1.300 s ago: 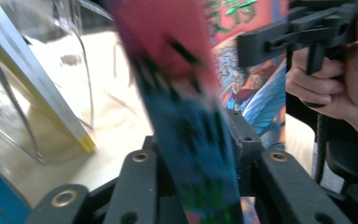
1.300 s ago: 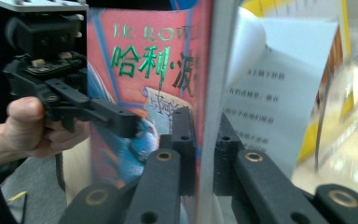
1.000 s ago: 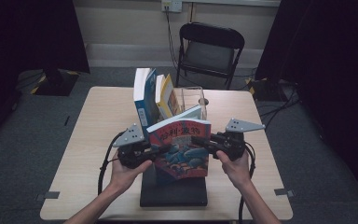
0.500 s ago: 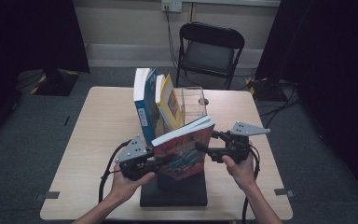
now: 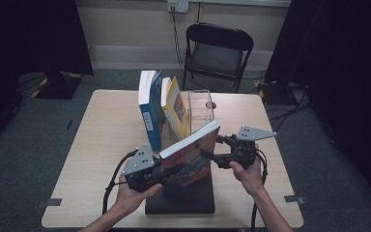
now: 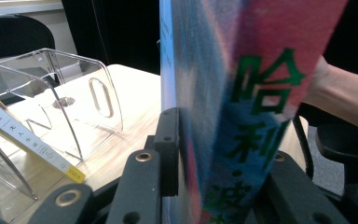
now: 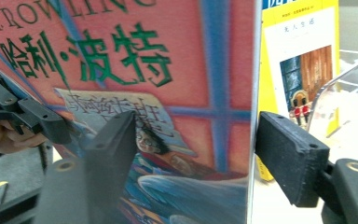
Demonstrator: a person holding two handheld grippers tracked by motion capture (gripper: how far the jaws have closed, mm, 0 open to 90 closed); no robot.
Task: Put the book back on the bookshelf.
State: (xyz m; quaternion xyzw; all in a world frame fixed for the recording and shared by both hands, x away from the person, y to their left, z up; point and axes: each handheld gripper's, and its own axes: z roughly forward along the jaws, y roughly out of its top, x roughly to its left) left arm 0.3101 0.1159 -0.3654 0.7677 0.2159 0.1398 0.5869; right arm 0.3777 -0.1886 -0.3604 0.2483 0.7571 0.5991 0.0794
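A red and blue illustrated book (image 5: pixel 193 152) (image 7: pixel 144 70) stands tilted above a black slab (image 5: pixel 181 200) at the table's front. My left gripper (image 5: pixel 166 169) (image 6: pixel 223 177) is shut on its lower spine end, with a jaw on each side of the book (image 6: pixel 242 116). My right gripper (image 5: pixel 210 153) (image 7: pixel 198 140) is at the book's right edge. Its jaws have just been opening; the book's edge stands between them, and the right pad is clear of it. A blue book (image 5: pixel 147 108) and a yellow book (image 5: pixel 176 108) (image 7: pixel 303 56) stand in a clear holder (image 5: pixel 200 104) (image 6: pixel 74 102).
The wooden table (image 5: pixel 101 140) has bare room on its left and far right. A black folding chair (image 5: pixel 217 46) stands behind the table. Cables trail from both grippers toward the front edge. Dark curtains hang at both sides.
The book has gone from lying almost flat on the black slab to standing tilted on edge. The right gripper's jaws have opened off it. The left hand shifted slightly with the book.
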